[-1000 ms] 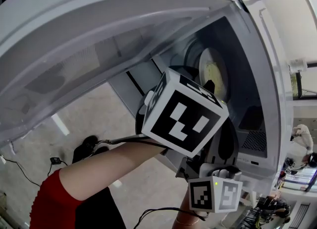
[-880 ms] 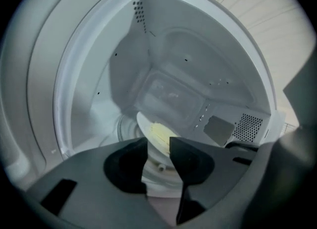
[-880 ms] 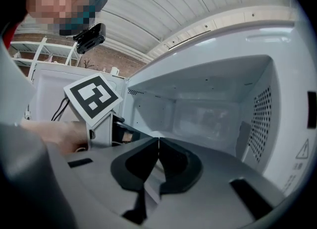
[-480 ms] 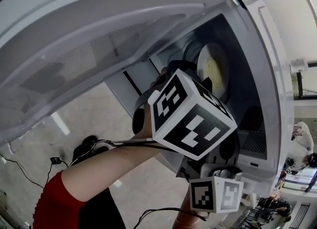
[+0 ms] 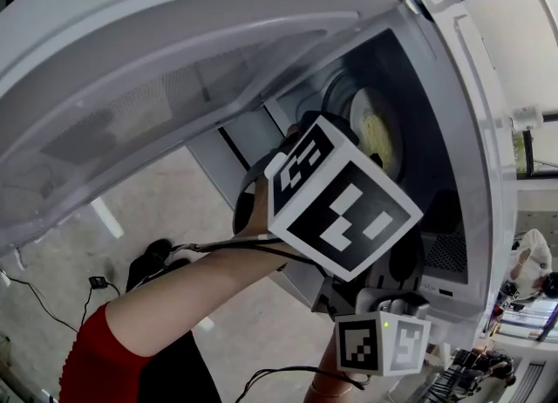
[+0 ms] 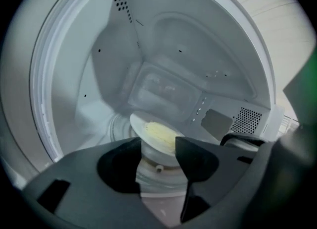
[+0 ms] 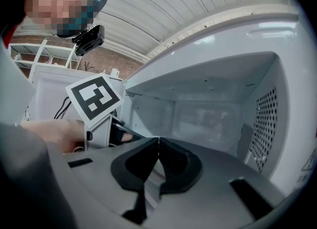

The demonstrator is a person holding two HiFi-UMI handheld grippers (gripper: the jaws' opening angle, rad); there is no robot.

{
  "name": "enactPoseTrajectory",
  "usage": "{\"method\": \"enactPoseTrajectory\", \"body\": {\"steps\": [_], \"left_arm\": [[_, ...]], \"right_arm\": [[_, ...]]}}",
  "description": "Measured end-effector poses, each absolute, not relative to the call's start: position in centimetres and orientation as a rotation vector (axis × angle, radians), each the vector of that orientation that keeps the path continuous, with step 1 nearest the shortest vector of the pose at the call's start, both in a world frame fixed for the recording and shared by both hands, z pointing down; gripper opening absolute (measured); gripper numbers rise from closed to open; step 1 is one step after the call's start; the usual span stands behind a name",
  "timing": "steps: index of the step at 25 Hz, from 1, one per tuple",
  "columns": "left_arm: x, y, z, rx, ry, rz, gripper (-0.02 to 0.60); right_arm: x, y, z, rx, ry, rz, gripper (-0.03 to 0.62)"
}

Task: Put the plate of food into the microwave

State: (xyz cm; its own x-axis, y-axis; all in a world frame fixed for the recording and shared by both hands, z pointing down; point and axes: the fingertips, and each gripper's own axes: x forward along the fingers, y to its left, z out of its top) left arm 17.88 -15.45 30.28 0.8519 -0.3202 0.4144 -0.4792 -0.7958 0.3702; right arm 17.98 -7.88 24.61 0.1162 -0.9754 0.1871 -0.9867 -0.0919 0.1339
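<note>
A white plate [image 6: 157, 133] of yellow food rests on the glass turntable [image 6: 157, 171] inside the microwave [image 5: 453, 105]. It also shows as a white plate [image 5: 377, 135] in the head view. My left gripper [image 6: 158, 144] reaches into the cavity; its jaws have just been opening and now stand apart. The plate's near rim shows in the gap between the tips, and the pads do not press on it. In the head view its marker cube [image 5: 344, 209] hides the jaws. My right gripper [image 7: 158, 140] waits at the cavity mouth, shut and holding nothing.
The microwave door [image 5: 174, 70] stands swung open at the upper left of the head view. Vent holes [image 7: 262, 124] dot the cavity's right wall. The right gripper's cube [image 5: 382, 344] sits low beside the control panel [image 5: 445, 257]. Cables [image 5: 96, 283] lie on the floor below.
The left gripper's cube has rolled and shifted slightly towards the cavity. The plate stays on the turntable. The right gripper has not moved.
</note>
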Motion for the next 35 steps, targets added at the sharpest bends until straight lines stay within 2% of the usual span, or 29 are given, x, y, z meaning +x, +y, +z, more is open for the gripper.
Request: {"method": "enactPoseTrajectory", "body": {"steps": [21,33,35], "left_arm": [[17.7,-15.6,30.8,2.711,-0.732,0.632,0.253],[16.9,-16.1,30.2,2.704,-0.702,0.515,0.249],[16.5,-16.1,29.7,2.696,-0.69,0.479,0.212]], "right_arm": [[18.6,-7.6,24.6,2.169,-1.963,0.074,0.015],[18.3,-7.6,24.8,2.155,-1.97,0.083,0.015],[18.3,-7.5,24.7,2.153,-1.971,0.084,0.015]]}}
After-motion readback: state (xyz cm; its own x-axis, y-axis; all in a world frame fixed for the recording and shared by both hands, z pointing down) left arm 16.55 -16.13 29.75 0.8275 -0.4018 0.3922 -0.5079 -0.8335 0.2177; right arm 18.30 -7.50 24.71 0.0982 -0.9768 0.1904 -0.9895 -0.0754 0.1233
